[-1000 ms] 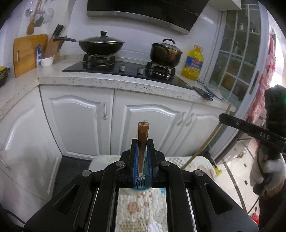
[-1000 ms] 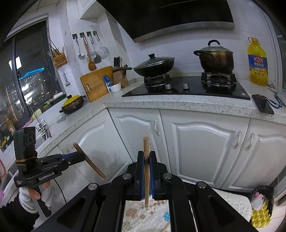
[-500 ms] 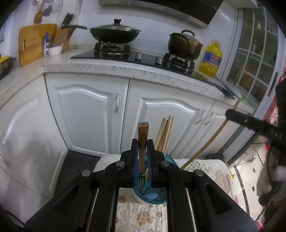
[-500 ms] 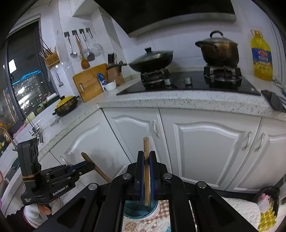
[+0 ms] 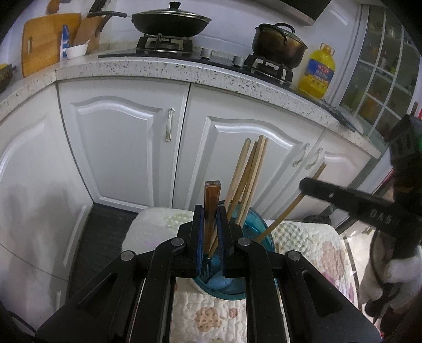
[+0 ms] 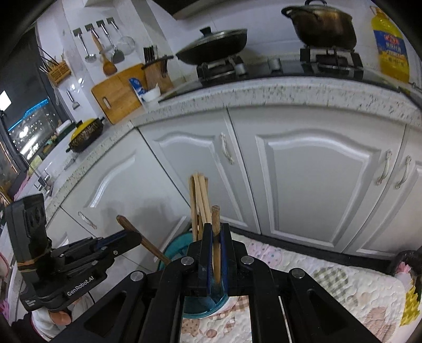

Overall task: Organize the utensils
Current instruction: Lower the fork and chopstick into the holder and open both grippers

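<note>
My left gripper (image 5: 211, 213) is shut on a fork with a dark wooden handle (image 5: 211, 200); its tines point down into a blue transparent cup (image 5: 257, 232). Several wooden chopsticks (image 5: 248, 174) stand in the cup. My right gripper (image 6: 216, 234) is shut on a light wooden stick (image 6: 215, 227), whose lower end reaches into the same cup (image 6: 171, 245). In the left wrist view the right gripper (image 5: 311, 188) holds that stick (image 5: 290, 211) slanting into the cup. In the right wrist view the left gripper (image 6: 126, 238) holds the fork handle (image 6: 137, 234) slanting toward the cup.
The cup stands on a quilted patterned cloth (image 5: 311, 242) in front of white cabinet doors (image 5: 118, 147). Above is a speckled counter (image 5: 158, 68) with a wok (image 5: 168, 22), a pot (image 5: 277, 44), an oil bottle (image 5: 317, 71) and a cutting board (image 5: 44, 37).
Both grippers have come down toward the cup with their utensils. The cup and its chopsticks came into view, and the fork tines and the stick's lower end now reach into it.
</note>
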A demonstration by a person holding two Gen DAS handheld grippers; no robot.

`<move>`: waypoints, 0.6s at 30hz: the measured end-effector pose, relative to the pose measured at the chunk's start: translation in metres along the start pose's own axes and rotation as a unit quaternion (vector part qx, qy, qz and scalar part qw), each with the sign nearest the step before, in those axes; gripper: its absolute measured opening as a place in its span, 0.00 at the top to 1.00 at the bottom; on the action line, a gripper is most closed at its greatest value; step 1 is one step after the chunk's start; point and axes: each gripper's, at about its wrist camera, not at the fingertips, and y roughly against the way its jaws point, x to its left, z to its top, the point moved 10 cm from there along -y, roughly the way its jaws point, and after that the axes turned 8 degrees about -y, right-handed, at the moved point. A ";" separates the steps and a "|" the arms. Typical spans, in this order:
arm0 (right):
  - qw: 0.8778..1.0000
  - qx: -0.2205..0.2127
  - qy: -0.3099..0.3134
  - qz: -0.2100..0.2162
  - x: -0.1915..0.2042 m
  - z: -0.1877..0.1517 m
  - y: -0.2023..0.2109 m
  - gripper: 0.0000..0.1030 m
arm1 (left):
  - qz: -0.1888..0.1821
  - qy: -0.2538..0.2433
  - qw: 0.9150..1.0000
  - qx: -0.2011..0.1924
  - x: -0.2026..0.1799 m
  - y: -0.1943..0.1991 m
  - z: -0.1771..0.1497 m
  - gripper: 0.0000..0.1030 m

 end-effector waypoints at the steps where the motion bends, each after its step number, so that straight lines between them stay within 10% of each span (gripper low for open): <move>1: 1.000 0.005 -0.002 0.000 -0.002 -0.003 -0.004 0.95 | 0.001 0.000 1.000 0.001 0.000 -0.001 -0.001 0.92; 18: 0.999 0.035 -0.023 -0.007 -0.018 -0.026 -0.011 0.73 | 0.015 0.006 1.000 0.017 0.004 -0.006 -0.010 0.90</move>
